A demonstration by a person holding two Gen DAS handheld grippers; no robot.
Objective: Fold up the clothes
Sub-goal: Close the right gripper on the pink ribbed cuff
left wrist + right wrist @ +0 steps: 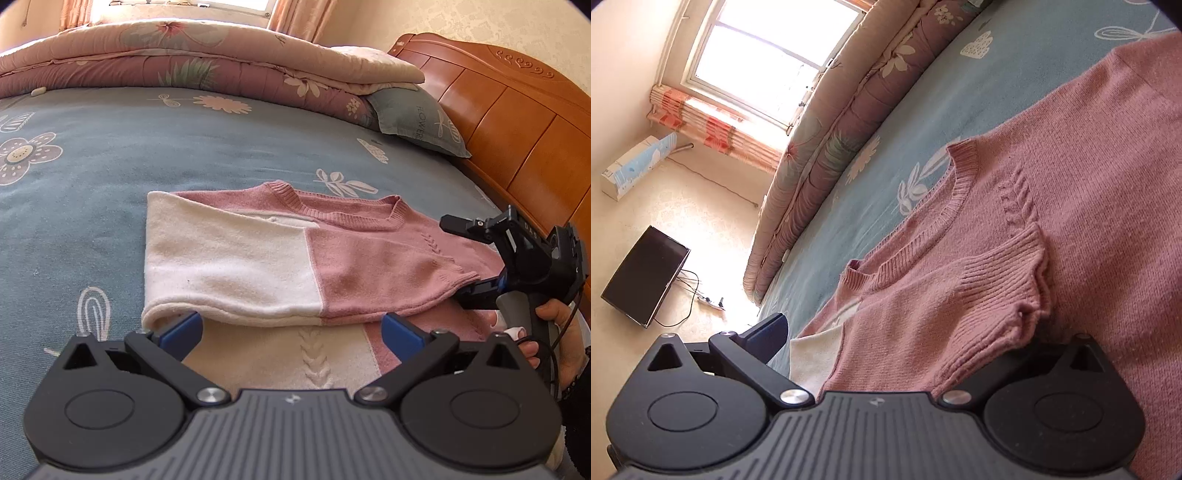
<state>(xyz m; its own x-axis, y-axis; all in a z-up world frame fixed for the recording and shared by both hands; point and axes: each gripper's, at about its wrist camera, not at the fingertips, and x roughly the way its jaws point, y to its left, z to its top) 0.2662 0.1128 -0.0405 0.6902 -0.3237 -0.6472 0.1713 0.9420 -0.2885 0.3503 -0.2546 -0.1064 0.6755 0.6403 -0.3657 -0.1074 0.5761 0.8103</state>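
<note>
A pink and cream knit sweater (258,266) lies on the blue flowered bedsheet (92,184), with a sleeve folded across its body. My left gripper (291,332) is open at the near edge of that fold, over the cream lower part, its blue pads (184,328) wide apart. My right gripper (461,258) is open at the sweater's right side, turned on edge. The pink ribbed cuff (1008,273) lies between its jaws. In the right wrist view the sweater (1071,166) fills the right half and drapes over one finger, hiding it; the other finger (768,332) stands free.
A folded pink flowered quilt (184,62) lies along the far side of the bed, and a grey-green pillow (417,122) rests by the wooden headboard (517,110). A person's hand (554,321) holds the right gripper's handle. A dark screen (646,277) hangs on the wall near the window (768,55).
</note>
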